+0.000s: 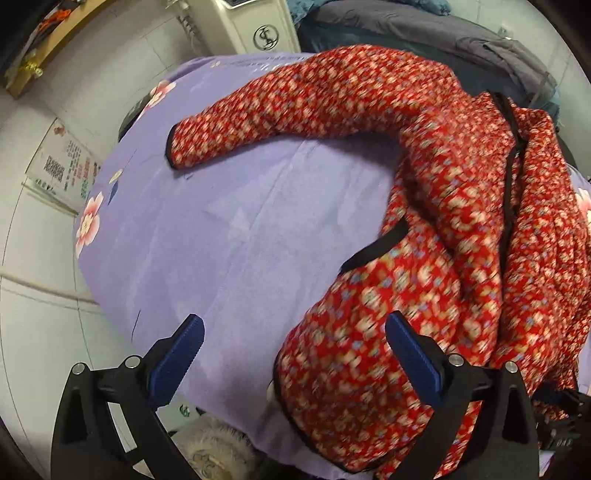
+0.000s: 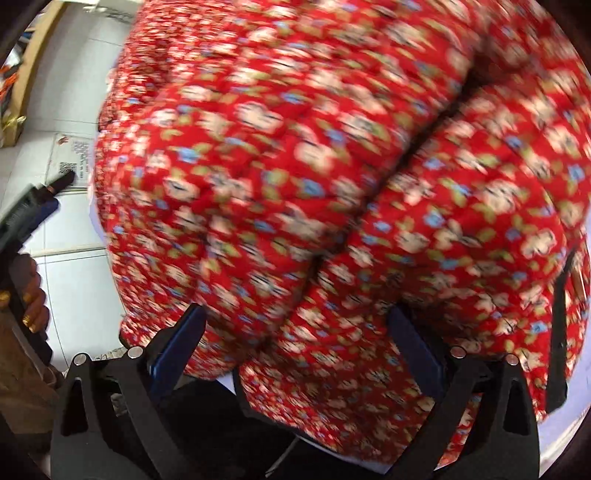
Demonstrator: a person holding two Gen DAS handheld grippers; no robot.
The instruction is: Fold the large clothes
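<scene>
A red floral padded jacket (image 1: 461, 221) with black trim lies bunched on the right of a lilac flowered sheet (image 1: 221, 240). One sleeve (image 1: 258, 110) stretches out to the left. My left gripper (image 1: 295, 343) is open above the sheet, its right finger over the jacket's near edge, nothing between the jaws. In the right wrist view the jacket (image 2: 314, 166) fills the frame, blurred. My right gripper (image 2: 299, 332) is open, with the jacket's bulging folds close in front of the fingers. The other gripper and the hand holding it (image 2: 29, 229) show at the left edge.
A dark grey garment (image 1: 443, 33) lies at the far end of the sheet. A white appliance (image 1: 258, 26) stands behind it. White tiled floor (image 1: 37, 240) with a printed sheet of paper (image 1: 62, 166) lies to the left. Something furry (image 1: 210, 450) is below the near edge.
</scene>
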